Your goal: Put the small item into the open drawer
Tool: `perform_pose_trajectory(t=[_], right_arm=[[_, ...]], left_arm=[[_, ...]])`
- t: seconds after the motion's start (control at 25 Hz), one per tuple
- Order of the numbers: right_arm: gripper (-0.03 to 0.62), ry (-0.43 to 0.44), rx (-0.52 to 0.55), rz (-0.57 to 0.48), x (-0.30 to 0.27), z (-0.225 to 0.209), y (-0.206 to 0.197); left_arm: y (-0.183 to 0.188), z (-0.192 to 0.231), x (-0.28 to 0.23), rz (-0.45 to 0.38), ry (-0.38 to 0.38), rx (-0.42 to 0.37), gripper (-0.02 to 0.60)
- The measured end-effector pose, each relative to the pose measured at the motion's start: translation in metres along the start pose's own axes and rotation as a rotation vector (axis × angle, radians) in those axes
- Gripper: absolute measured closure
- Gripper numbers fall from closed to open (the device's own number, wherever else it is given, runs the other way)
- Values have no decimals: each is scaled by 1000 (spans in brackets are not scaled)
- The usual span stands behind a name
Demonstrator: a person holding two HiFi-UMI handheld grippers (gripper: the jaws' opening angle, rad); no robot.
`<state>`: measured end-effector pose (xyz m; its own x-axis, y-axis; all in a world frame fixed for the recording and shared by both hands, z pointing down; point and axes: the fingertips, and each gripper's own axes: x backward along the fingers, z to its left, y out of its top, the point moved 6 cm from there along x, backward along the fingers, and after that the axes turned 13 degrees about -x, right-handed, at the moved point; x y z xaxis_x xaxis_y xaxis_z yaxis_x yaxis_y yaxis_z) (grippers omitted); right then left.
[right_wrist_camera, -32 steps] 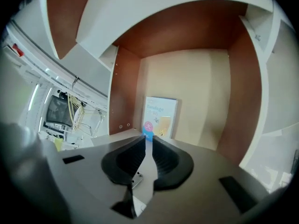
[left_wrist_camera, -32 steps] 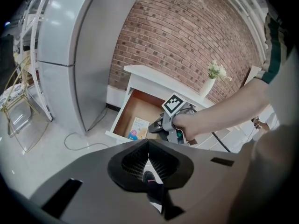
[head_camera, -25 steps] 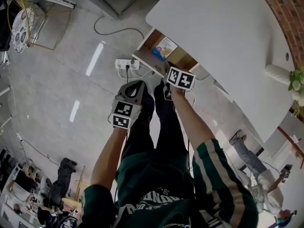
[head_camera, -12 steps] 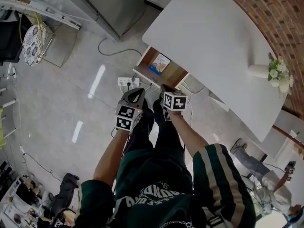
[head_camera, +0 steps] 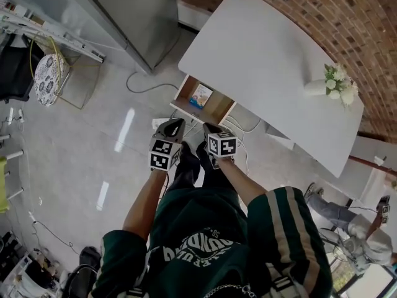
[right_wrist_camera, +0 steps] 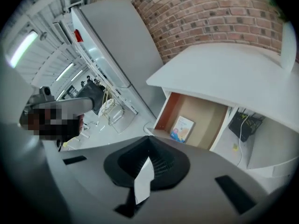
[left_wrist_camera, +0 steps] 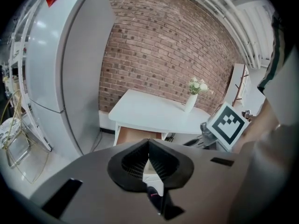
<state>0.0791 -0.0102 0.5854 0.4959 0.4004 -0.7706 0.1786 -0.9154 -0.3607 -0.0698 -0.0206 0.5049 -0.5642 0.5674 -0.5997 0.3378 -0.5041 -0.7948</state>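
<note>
Back comes the right gripper [head_camera: 208, 129]: a second ago it was up at the mouth of the drawer, and now it hangs close in by the person's legs, level with the left gripper [head_camera: 175, 123], just beside it. The person has drawn away from the desk too, so more floor lies between tools and furniture. Closest in, both pairs of jaws are pressed together at the tips with nothing between them; the right pair has just finished closing, on empty air. Further out, the drawer [head_camera: 185, 102] stands pulled open under the white table [head_camera: 267, 54], and the small item [head_camera: 200, 95], a flat colourful packet, lies on the drawer's floor toward its left wall, well apart from either gripper. Beyond that, a vase [head_camera: 316, 87] of white flowers sits on the tabletop's far end, against the brick wall [head_camera: 347, 23]. My call: the drop is made and the task looks finished, with nothing left but the retreat.
</note>
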Motion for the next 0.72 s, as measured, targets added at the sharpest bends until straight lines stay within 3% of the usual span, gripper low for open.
perform_pose_trajectory(t=[0.24, 0.72], right_arm=[[569, 49, 128, -182, 42, 35, 58], [569, 135, 338, -556, 140, 123, 155]], left_arm=[[43, 17, 15, -84, 37, -39, 566], [163, 60, 67, -322, 136, -225, 566]])
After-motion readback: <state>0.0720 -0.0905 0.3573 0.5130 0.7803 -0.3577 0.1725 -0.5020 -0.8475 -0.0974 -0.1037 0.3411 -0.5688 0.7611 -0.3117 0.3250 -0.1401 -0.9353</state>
